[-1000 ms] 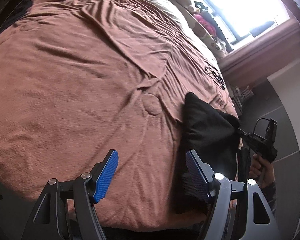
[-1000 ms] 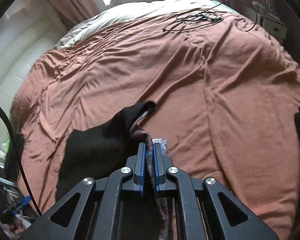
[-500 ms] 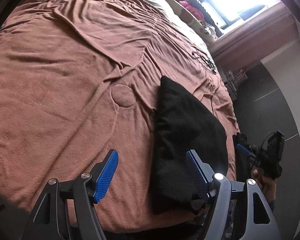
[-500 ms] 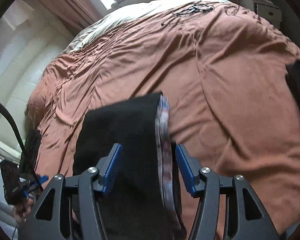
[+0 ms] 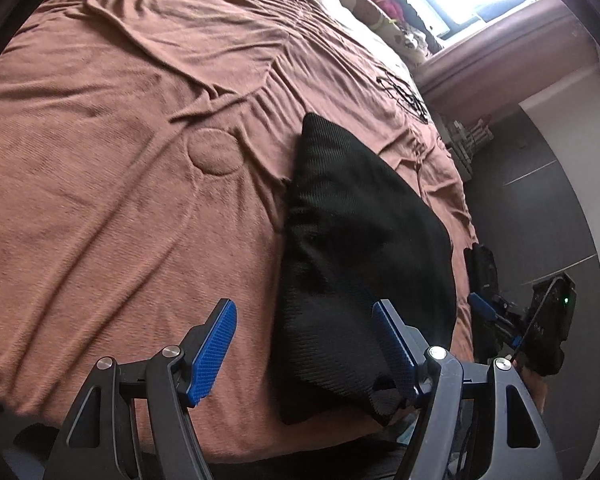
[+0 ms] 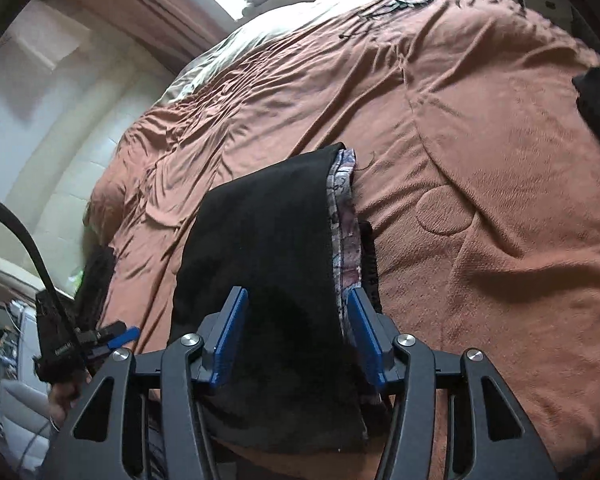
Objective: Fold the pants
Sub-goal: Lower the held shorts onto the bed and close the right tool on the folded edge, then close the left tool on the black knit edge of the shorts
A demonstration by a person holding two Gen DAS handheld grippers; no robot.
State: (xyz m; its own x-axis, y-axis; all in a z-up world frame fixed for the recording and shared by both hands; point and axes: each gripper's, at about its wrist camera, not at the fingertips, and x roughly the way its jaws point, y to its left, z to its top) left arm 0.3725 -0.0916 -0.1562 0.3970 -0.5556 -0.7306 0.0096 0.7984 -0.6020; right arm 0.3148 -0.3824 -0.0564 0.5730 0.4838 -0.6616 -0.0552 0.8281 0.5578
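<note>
the right gripper (image 6: 298, 334) has just let go: a second ago it pinched the cloth, now its jaws stand apart, easing slightly inward, with the black pants (image 6: 268, 280) lying loose between them. the pants rest folded near the bed's (image 6: 480, 160) front edge. the left gripper (image 5: 304, 346) hangs open, holding nothing. this fold looks set down; a smoothing or another fold likely follows.

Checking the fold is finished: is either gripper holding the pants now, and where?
Nothing is held. The black pants lie folded on the bed; both grippers, left and right, are open, right closing slightly.
</note>
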